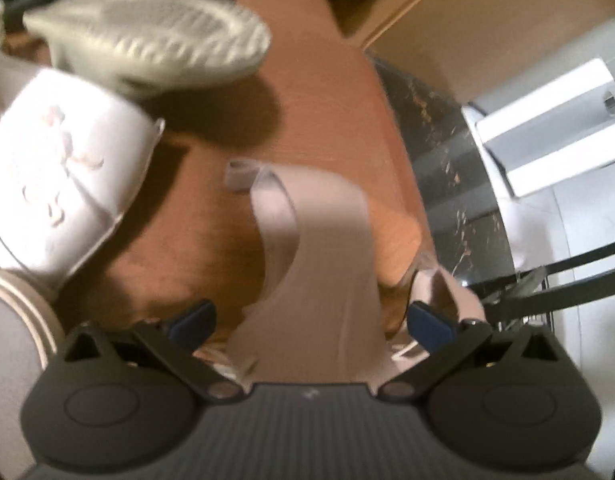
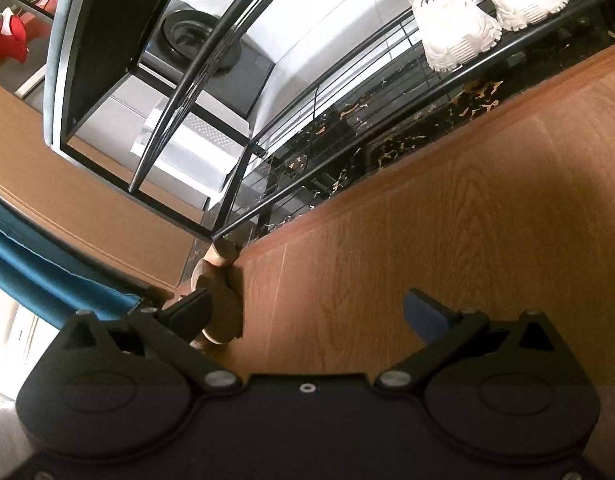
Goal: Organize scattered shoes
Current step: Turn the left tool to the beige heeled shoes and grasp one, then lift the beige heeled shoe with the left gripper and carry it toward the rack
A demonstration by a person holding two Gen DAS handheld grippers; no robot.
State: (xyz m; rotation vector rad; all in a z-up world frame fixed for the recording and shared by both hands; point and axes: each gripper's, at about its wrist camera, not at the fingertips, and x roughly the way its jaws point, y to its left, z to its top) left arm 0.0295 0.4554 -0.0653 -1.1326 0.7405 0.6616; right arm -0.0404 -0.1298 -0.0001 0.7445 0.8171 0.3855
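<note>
In the left wrist view, my left gripper (image 1: 311, 322) is open, its jaws wide on either side of a beige strappy sandal (image 1: 323, 240) that lies on the brown wood floor. A white slide slipper with pink marks (image 1: 63, 168) lies to the left. A grey-soled shoe (image 1: 163, 40) lies on its side beyond it. In the right wrist view, my right gripper (image 2: 307, 316) is open and empty above the floor. A pair of white sneakers (image 2: 479, 12) sits on the black wire shoe rack (image 2: 387, 120). A tan sandal heel (image 2: 221, 292) shows by the left finger.
A dark marble threshold strip (image 1: 439, 160) runs along the floor edge by the rack (image 1: 555, 280). A white appliance (image 1: 547, 128) stands behind it. A blue curtain (image 2: 47, 264) hangs at the left. Another light shoe (image 1: 11, 320) sits at the left edge.
</note>
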